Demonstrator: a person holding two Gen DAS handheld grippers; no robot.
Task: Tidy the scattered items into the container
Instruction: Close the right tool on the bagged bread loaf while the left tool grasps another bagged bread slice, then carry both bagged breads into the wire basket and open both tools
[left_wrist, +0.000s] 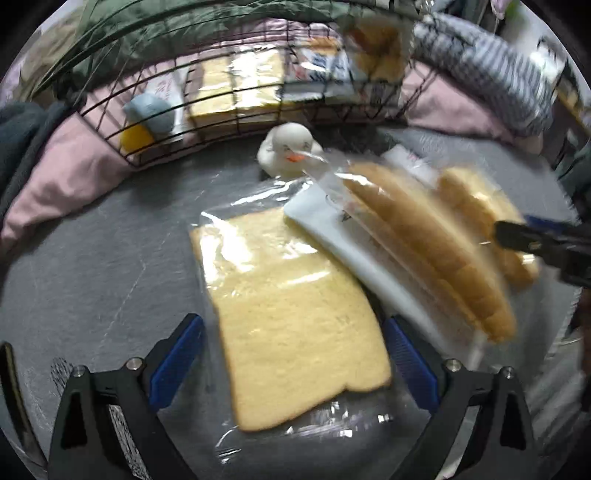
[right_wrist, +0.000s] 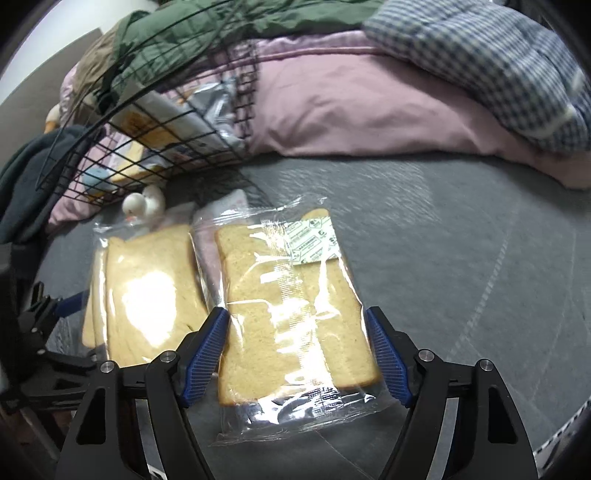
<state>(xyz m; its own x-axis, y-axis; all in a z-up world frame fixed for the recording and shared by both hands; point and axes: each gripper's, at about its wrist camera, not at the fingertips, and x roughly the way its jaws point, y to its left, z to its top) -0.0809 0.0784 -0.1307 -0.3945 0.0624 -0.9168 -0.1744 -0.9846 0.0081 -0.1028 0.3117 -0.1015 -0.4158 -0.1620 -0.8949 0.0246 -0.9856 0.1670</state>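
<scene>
Two clear packs of sliced bread lie on the grey surface. My left gripper (left_wrist: 293, 363) is open, its blue pads either side of the near flat pack (left_wrist: 295, 317). My right gripper (right_wrist: 297, 354) is open around the other pack (right_wrist: 291, 317), which bears a white label; in the left wrist view that pack (left_wrist: 436, 240) looks tilted on edge, with the right gripper (left_wrist: 524, 236) at its far side. A white rubber duck (left_wrist: 288, 147) sits before the black wire basket (left_wrist: 236, 122), which holds bread packs, a blue and yellow toy and packets.
Pink bedding (right_wrist: 351, 114) and a checked cloth (right_wrist: 498, 62) pile up behind the basket (right_wrist: 122, 162). A dark green garment (right_wrist: 207, 26) hangs over the basket's back. Dark teal cloth (left_wrist: 18, 140) lies at left. Grey surface (right_wrist: 461, 258) stretches to the right.
</scene>
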